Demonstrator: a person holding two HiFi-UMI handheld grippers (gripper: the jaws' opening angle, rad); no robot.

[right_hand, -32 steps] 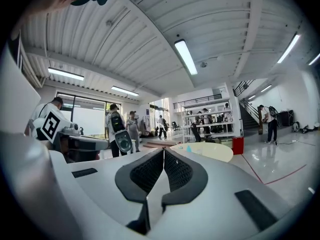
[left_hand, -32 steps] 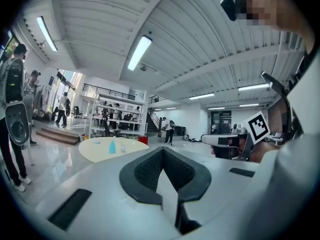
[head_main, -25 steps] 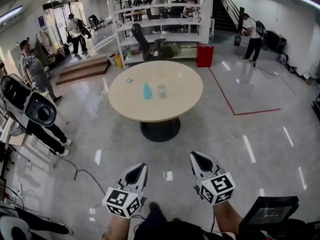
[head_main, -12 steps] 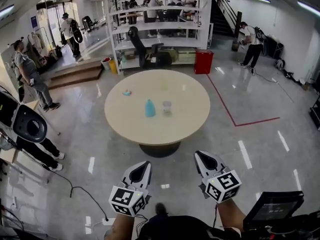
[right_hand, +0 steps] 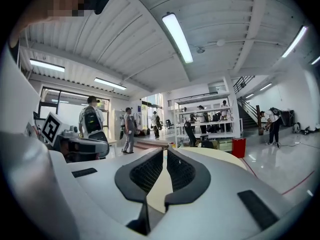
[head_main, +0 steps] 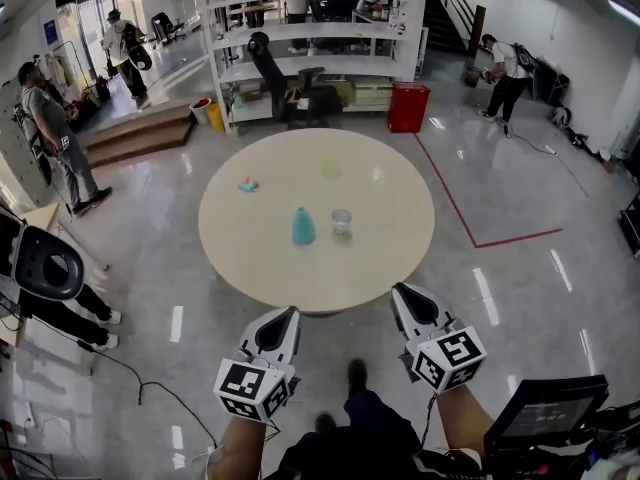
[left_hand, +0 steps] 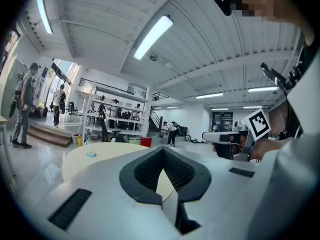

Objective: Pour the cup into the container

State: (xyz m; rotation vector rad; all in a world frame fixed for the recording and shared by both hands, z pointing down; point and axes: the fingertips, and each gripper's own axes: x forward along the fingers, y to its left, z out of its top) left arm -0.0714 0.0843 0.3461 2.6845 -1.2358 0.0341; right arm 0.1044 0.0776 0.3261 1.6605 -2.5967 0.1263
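A blue cup [head_main: 303, 227] and a clear container [head_main: 342, 222] stand side by side near the middle of a round beige table [head_main: 250, 258]. Both of my grippers hover over the floor just short of the table's near edge, pointing level at it. My left gripper [head_main: 287, 317] is shut with nothing in it, and so is my right gripper [head_main: 404, 294]. In the left gripper view the shut jaws [left_hand: 163, 150] cover most of the tabletop [left_hand: 95, 159]. The right gripper view shows its jaws [right_hand: 165, 150] closed to a thin slit over the table [right_hand: 220, 156]. The cup and container are hidden in both.
A small teal and pink object [head_main: 248, 184] lies on the table's far left. Behind stand white shelves [head_main: 310, 38] and a red bin [head_main: 408, 108]. People stand at left [head_main: 50, 133] and far right [head_main: 505, 68]. Red floor tape [head_main: 470, 218] runs right of the table.
The table has come closer and larger in the head view. Both grippers have advanced together from open floor up to its near edge, still shut.
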